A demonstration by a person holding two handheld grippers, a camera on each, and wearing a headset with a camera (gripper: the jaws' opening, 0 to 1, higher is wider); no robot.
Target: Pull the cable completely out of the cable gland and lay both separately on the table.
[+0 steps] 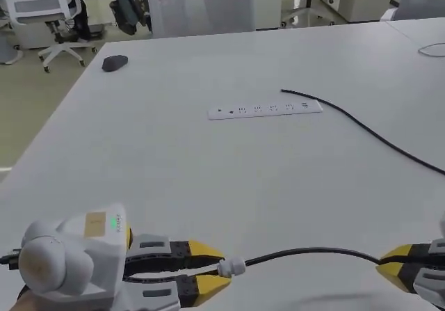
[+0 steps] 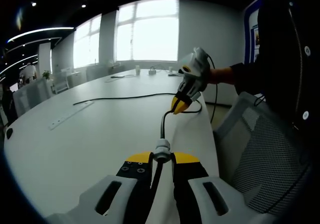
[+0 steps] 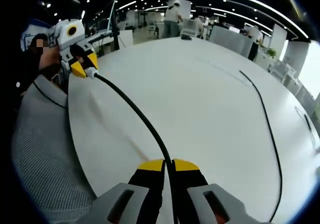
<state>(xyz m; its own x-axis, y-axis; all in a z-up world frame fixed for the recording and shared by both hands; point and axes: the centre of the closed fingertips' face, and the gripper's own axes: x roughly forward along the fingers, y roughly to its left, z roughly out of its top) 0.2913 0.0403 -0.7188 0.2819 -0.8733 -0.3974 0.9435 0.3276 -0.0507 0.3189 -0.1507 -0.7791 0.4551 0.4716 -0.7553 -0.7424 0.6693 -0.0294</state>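
A small white cable gland [image 1: 233, 266] sits between the yellow tips of my left gripper [image 1: 217, 269], which is shut on it at the near left of the white table [image 1: 174, 165]. A black cable [image 1: 313, 253] runs out of the gland to the right into my right gripper [image 1: 389, 266], shut on the cable near the table's front edge. In the left gripper view the gland [image 2: 161, 151] sticks up between the jaws, with the cable [image 2: 165, 116] leading to the right gripper [image 2: 179, 106]. In the right gripper view the cable [image 3: 135, 114] stretches from the jaws to the gland [image 3: 91, 73].
A white power strip [image 1: 265, 108] lies mid-table with a second black cable [image 1: 368, 133] running off to the right. A dark mouse [image 1: 114, 62] rests at the far left. Office chairs [image 1: 49, 12] stand beyond the table. A mesh chair [image 2: 260, 144] is close to the table's front edge.
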